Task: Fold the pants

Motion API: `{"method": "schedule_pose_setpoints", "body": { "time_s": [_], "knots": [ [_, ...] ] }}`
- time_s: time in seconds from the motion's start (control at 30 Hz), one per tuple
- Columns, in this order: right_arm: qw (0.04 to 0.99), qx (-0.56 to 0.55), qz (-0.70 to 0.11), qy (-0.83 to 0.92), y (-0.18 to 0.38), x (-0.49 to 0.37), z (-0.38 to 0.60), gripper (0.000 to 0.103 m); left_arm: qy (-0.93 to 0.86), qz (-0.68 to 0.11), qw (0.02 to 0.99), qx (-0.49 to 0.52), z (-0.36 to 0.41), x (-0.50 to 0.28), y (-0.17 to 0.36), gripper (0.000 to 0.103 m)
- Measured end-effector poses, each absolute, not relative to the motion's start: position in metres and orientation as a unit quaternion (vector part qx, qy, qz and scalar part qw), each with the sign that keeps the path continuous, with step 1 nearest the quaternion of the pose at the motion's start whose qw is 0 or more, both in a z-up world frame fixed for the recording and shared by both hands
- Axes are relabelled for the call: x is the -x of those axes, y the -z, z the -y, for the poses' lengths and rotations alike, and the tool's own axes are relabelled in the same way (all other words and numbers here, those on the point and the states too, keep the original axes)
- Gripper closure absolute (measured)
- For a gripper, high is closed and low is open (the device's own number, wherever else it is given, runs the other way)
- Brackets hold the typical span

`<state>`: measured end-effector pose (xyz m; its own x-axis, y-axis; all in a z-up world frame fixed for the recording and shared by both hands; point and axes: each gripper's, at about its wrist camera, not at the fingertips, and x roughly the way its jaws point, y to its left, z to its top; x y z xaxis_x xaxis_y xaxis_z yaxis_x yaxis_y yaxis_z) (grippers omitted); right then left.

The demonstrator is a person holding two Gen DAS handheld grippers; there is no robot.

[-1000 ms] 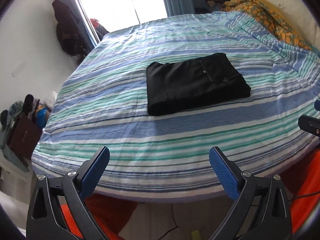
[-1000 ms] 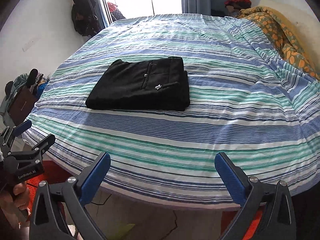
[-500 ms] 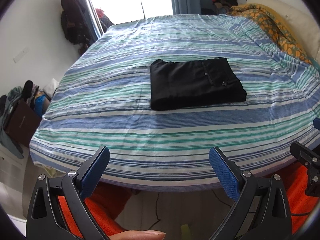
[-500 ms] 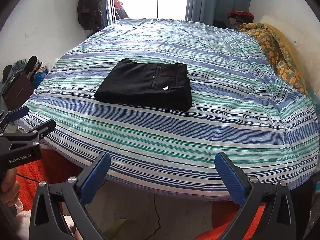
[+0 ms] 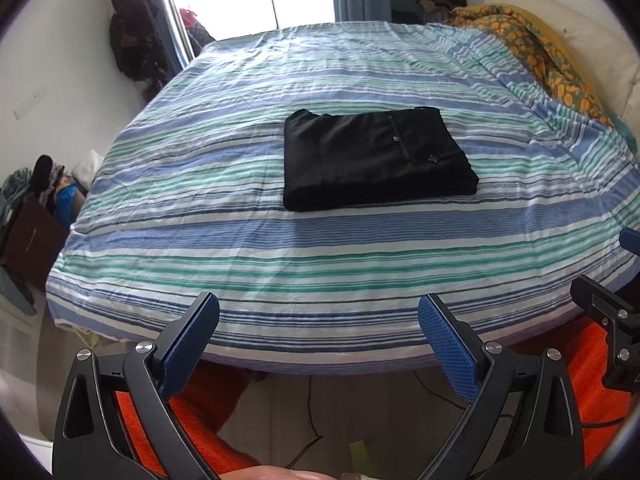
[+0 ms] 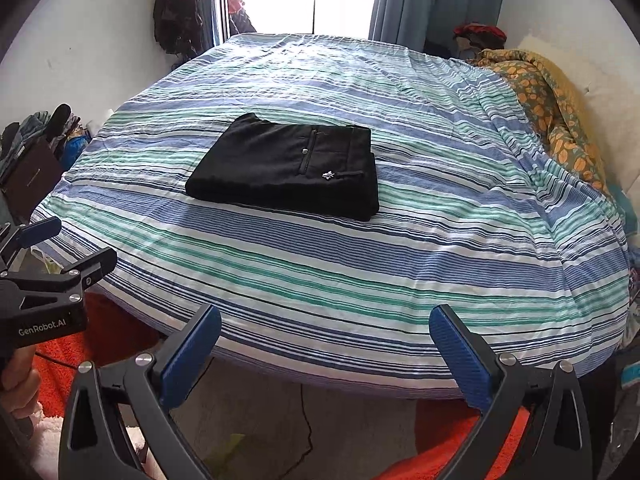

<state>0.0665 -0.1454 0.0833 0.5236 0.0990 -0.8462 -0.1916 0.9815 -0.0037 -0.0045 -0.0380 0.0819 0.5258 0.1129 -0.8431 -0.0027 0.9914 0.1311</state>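
The black pants (image 5: 376,160) (image 6: 288,168) lie folded into a neat rectangle in the middle of the striped bed (image 5: 280,264) (image 6: 440,240), back pocket and small emblem facing up. My left gripper (image 5: 320,320) is open and empty, held off the bed's near edge, well short of the pants. My right gripper (image 6: 326,332) is also open and empty, likewise back from the near edge. The left gripper (image 6: 60,248) also shows at the left edge of the right wrist view, held by a hand (image 6: 16,376). The right gripper (image 5: 612,308) shows at the right edge of the left wrist view.
An orange-patterned blanket (image 5: 540,52) (image 6: 552,108) is bunched at the bed's right side by a pillow (image 5: 580,40). Clutter and a brown bag (image 5: 28,236) sit on the floor at left. Dark clothes (image 6: 176,12) hang by the bright window. A cable (image 6: 306,420) runs across the floor.
Both grippers have drawn back and up from the bed, so the folded pants look smaller and farther away. The pants have not moved. Both grippers stay open.
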Motion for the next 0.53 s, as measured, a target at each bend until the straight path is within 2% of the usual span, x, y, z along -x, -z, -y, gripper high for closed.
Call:
{"method": "schedule_pose_setpoints", "body": {
  "time_s": [0.53],
  "knots": [
    [0.872,0.048,-0.48,-0.086,-0.083,-0.063,0.146,0.0,-0.016,-0.493,0.867,-0.067,0.048,0.008,-0.08,0.003]
  ]
}}
